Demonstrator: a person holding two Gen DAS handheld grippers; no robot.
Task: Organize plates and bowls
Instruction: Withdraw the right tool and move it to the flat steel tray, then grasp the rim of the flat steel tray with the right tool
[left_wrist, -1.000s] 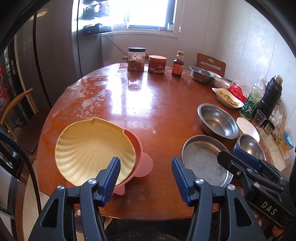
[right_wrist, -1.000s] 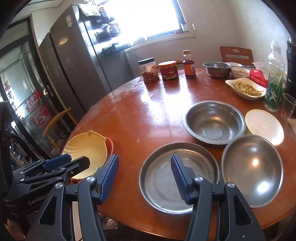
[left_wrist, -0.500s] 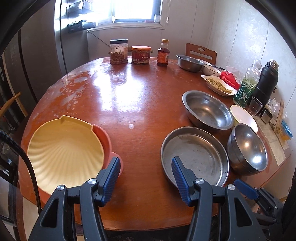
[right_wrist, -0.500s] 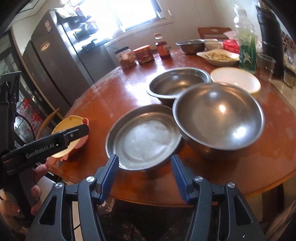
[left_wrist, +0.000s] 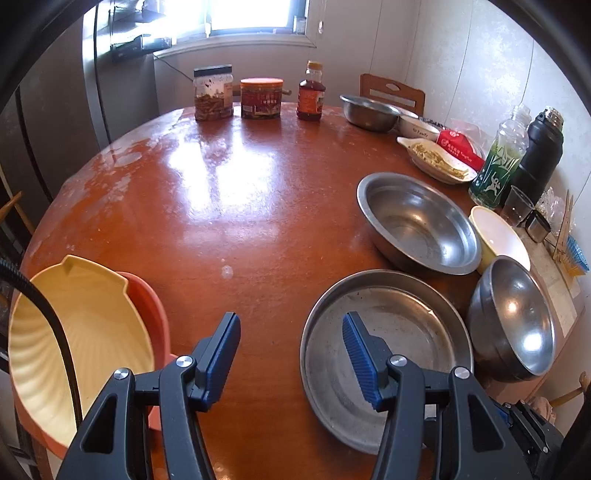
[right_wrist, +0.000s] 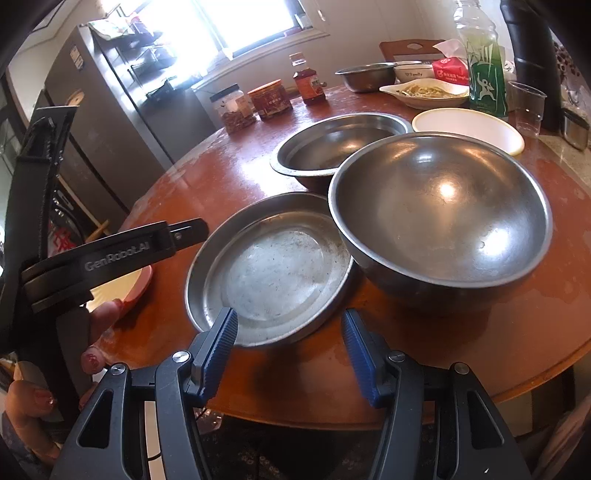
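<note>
Left wrist: yellow shell dish (left_wrist: 74, 332) nests in pink dish (left_wrist: 147, 306); steel pan (left_wrist: 388, 354) empty; both grippers half-open, holding nothing.

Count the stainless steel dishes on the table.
4: flat steel pan at the near edge, deep round bowl to its right, wide-rimmed bowl behind them, small bowl at the far edge. Clutter there could hide more.

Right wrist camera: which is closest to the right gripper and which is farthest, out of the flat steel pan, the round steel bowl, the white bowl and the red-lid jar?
From the right gripper:
1. Flat steel pan, just ahead of the open jaws.
2. Round steel bowl, ahead to the right.
3. White bowl, behind the round bowl.
4. Red-lid jar, at the table's far edge, left of centre.
</note>
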